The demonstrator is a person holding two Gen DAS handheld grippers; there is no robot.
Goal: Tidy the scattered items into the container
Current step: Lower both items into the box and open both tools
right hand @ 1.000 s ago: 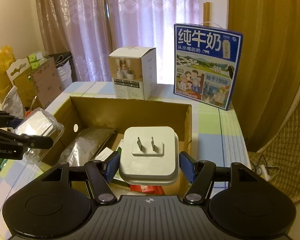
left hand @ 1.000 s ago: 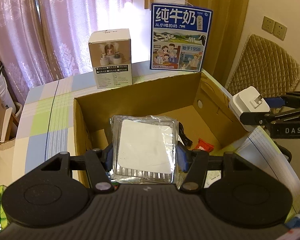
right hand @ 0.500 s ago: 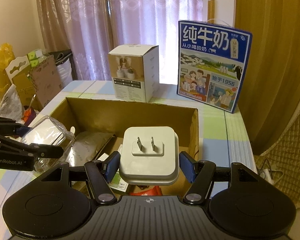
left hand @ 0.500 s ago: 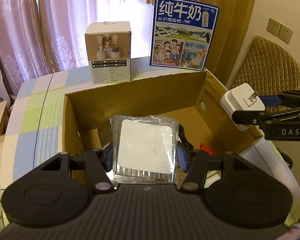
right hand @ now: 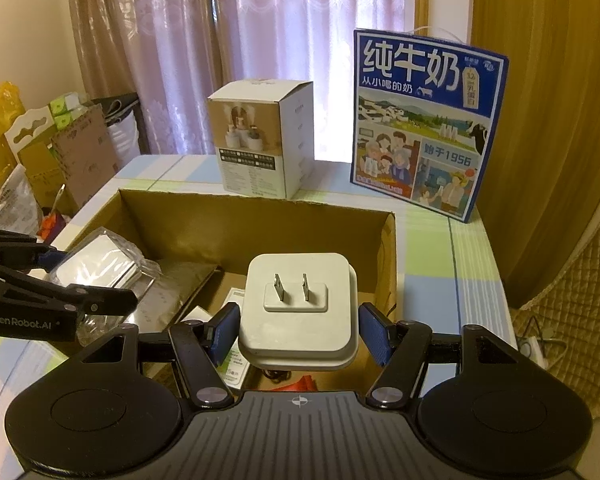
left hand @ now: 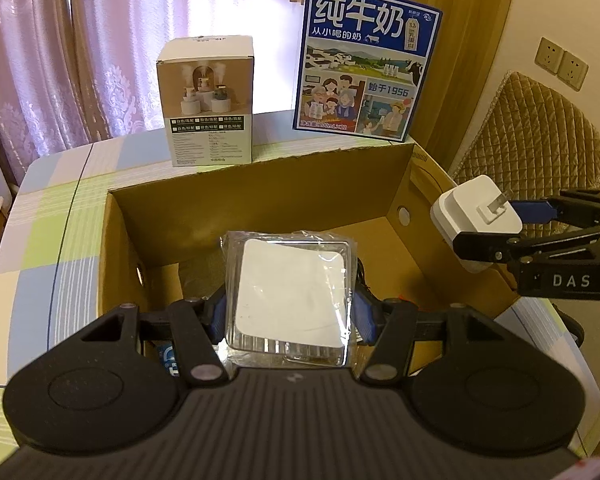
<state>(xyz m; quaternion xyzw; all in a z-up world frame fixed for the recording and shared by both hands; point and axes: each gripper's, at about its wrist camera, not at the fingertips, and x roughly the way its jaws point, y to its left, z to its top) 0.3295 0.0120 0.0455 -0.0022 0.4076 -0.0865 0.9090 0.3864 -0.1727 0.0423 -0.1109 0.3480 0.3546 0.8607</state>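
We see the left gripper (left hand: 290,314) with its fingers (left hand: 219,312) clamped on a clear packet (left hand: 288,292) with a white card inside, held above the box (left hand: 260,200) on the counter (left hand: 60,208). The right gripper (right hand: 299,330) grips a white plug (right hand: 298,312), prongs up, over the box's right side. Behind the box stand a white carton (left hand: 210,100) and a milk case (left hand: 364,60).

Dim warm room, backlit curtains (left hand: 100,40) glaring, fisheye-bent vignetted edges, sharp focus
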